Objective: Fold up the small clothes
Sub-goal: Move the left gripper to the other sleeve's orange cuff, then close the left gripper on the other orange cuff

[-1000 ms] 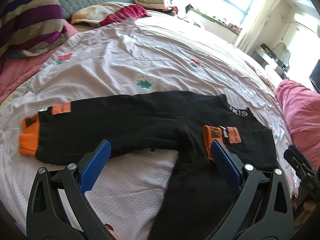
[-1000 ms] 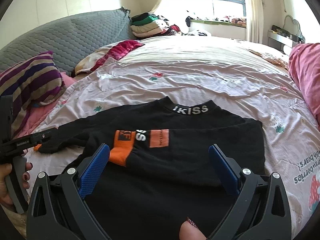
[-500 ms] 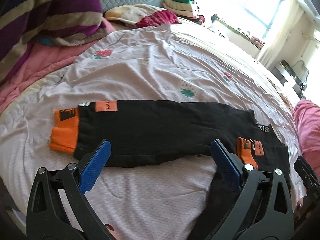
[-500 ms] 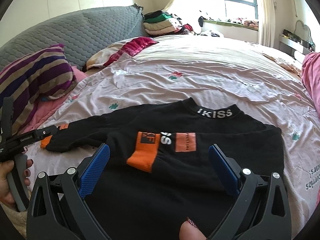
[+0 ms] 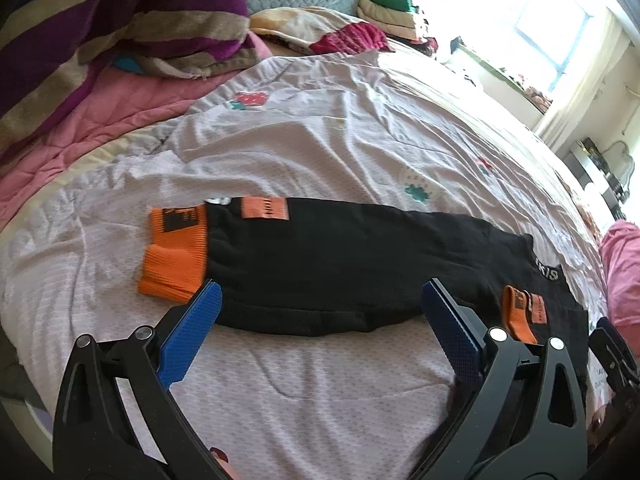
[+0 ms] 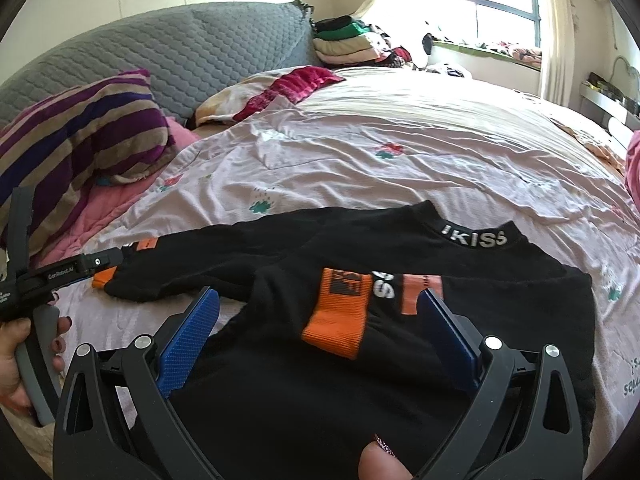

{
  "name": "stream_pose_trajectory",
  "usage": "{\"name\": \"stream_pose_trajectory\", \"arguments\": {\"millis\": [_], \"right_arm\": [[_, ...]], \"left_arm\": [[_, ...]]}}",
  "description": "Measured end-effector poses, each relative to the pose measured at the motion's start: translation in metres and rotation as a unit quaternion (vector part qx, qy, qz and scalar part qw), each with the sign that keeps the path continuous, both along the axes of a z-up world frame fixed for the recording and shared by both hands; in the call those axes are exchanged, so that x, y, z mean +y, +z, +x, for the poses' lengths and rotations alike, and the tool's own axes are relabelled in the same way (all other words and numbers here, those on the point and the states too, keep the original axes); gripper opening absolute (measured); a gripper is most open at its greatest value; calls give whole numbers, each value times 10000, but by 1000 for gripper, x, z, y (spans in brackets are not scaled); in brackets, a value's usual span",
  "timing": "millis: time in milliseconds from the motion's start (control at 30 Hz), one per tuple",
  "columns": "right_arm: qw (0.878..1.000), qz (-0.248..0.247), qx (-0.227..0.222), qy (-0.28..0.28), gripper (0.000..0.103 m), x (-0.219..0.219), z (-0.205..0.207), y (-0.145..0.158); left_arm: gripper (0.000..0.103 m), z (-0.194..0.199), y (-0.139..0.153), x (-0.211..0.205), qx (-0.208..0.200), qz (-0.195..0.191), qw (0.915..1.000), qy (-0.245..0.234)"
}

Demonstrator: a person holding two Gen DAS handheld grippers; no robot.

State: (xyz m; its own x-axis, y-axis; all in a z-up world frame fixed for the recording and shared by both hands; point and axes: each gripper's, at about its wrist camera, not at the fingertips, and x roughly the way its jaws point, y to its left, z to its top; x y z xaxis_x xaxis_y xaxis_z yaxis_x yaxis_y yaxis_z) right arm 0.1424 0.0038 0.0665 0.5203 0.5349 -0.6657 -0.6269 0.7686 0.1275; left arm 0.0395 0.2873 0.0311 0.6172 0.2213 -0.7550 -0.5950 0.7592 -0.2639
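A small black top (image 5: 344, 264) (image 6: 400, 352) with orange cuffs lies flat on the pale bedspread (image 5: 320, 140). Its left sleeve stretches out sideways and ends in an orange cuff (image 5: 176, 252). The other sleeve is folded across the body, its orange cuff (image 6: 340, 316) lying on the chest. The white-lettered collar (image 6: 476, 238) points toward the window. My left gripper (image 5: 320, 320) hovers open just before the outstretched sleeve, nothing between its blue pads. Over the body of the top, my right gripper (image 6: 320, 332) is open too. The left gripper (image 6: 100, 260) also shows at the left sleeve's cuff.
A purple-and-tan striped pillow (image 6: 80, 140) and pink quilt (image 5: 80, 128) lie at the left by the grey headboard (image 6: 180, 52). Folded clothes (image 6: 348, 40) are stacked near the window. A pink blanket (image 5: 624, 272) sits at the right edge. A hand (image 6: 24, 360) holds the left gripper's handle.
The left gripper has swung left along the outstretched sleeve, bringing its orange cuff closer. The right gripper has moved in lower over the folded sleeve. Both stayed open.
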Motion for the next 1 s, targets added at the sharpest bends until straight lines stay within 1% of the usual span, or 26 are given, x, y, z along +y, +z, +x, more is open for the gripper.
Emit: {"name": "stream_pose_trajectory", "arguments": {"millis": [167, 233, 333, 433, 467, 600, 700, 767, 900, 1000], "right_arm": [[9999, 12, 38, 133, 98, 17, -3, -1], [9998, 32, 48, 184, 98, 23, -5, -1], [9997, 51, 61, 223, 98, 29, -5, 0], [9996, 42, 48, 265, 98, 35, -6, -1], [9996, 37, 40, 269, 98, 37, -7, -1], [9996, 21, 62, 263, 98, 41, -7, -4], [9995, 46, 144, 261, 98, 42, -7, -10], [9994, 47, 199, 266, 98, 44, -6, -14], [9993, 46, 257, 277, 98, 48, -4, -21], [9991, 80, 306, 271, 98, 51, -3, -25]], "left_arm": [[93, -12, -3, 21, 29, -96, 9993, 359], [93, -16, -4, 26, 20, -121, 9992, 383], [93, -23, -7, 37, -31, -306, 9982, 505], [93, -28, -11, 43, 2, -404, 9975, 579], [93, -30, -12, 45, 2, -469, 9974, 543], [93, -38, -23, 57, -153, -1011, 9936, 471], [93, -41, -33, 61, -214, -1299, 9902, 460], [93, -39, -41, 63, -192, -1427, 9885, 462], [93, -32, -53, 66, -96, -1522, 9865, 597], [93, -29, -54, 70, -240, -1469, 9856, 803]]}}
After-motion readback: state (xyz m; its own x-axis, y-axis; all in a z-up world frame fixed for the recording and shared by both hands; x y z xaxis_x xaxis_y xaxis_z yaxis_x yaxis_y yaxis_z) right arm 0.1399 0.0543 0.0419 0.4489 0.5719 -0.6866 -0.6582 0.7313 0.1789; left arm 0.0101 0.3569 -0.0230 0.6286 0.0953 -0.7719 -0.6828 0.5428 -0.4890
